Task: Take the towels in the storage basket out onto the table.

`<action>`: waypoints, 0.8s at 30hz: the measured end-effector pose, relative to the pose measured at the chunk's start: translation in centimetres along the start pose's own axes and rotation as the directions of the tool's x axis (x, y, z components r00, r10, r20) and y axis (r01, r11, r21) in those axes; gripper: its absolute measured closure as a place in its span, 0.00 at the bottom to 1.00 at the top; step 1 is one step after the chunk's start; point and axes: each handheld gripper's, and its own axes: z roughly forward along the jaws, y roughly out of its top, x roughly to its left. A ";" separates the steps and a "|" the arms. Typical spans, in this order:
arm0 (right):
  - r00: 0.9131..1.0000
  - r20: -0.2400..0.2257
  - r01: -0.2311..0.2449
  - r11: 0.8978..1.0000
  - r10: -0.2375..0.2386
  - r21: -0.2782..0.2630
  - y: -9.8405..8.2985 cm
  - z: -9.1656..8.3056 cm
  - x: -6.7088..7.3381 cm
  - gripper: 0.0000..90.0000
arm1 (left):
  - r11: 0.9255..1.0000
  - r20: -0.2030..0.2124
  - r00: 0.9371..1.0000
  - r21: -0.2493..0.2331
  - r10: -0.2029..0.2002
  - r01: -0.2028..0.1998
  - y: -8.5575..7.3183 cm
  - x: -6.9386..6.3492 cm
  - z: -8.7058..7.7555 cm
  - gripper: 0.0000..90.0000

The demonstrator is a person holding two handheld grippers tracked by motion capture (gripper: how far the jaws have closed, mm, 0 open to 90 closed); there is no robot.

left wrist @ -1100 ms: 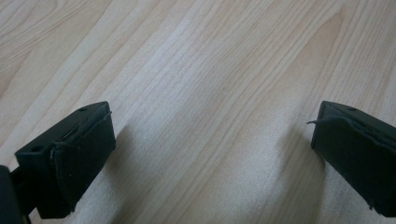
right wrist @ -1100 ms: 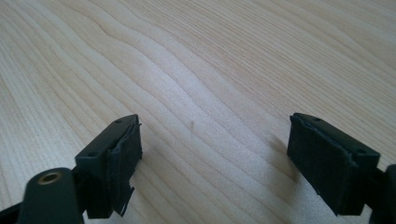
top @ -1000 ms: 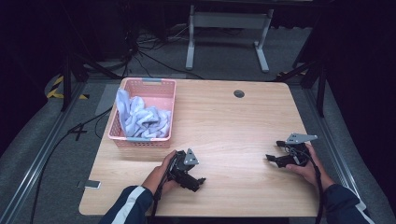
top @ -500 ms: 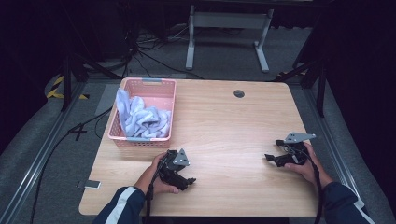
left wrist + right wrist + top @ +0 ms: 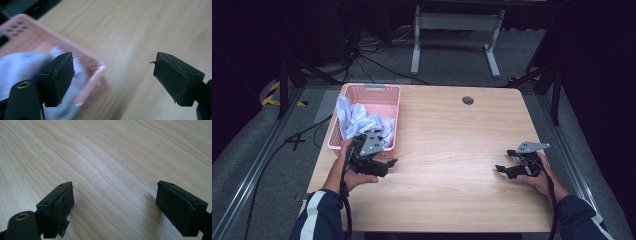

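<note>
a: what changed on the left of the high view?

b: the left gripper [image 5: 384, 162] has moved up the frame from the desk's [image 5: 452, 130] lower edge to the near corner of the basket [image 5: 346, 119]. its fingers [image 5: 62, 75] have just been closing slightly, yet stand wide apart, empty.

a: the cloth [image 5: 357, 117]?

b: lying in the basket, upper left.

a: the right gripper [image 5: 504, 170]?

b: unmoved at lower right, fingers [image 5: 58, 206] apart over bare wood.

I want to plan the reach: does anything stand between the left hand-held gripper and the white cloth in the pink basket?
Yes. The pink basket's near rim lies between the left hand-held gripper and the white cloth. The jaws stand open and empty at the near corner, so the reach would probably have to go over the rim.
</note>
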 end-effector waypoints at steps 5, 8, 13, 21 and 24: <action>1.000 0.000 0.000 1.000 0.000 0.000 0.0 0.0 0.0 0.16 | 0.998 -0.051 0.997 0.022 -0.054 0.055 0.1 3.0 -0.2 0.18; 1.000 0.001 -0.001 1.000 0.001 0.000 0.0 0.0 0.0 0.16 | 0.997 -0.065 0.995 0.011 -0.080 0.081 0.1 4.3 -0.1 0.17; 1.000 0.001 -0.004 1.000 0.004 -0.001 0.0 0.0 0.0 0.16 | 0.982 -0.041 0.991 0.133 -0.129 0.134 -0.3 7.3 2.4 0.18; 1.000 0.001 0.000 1.000 0.000 0.000 -0.1 0.0 0.0 0.16 | 0.925 -0.057 0.993 0.361 -0.099 0.114 -0.7 9.2 7.0 0.16; 1.000 0.001 0.000 1.000 0.000 -0.001 -0.1 0.0 0.0 0.16 | 0.908 -0.048 0.990 0.394 -0.130 0.138 -0.8 9.9 8.1 0.06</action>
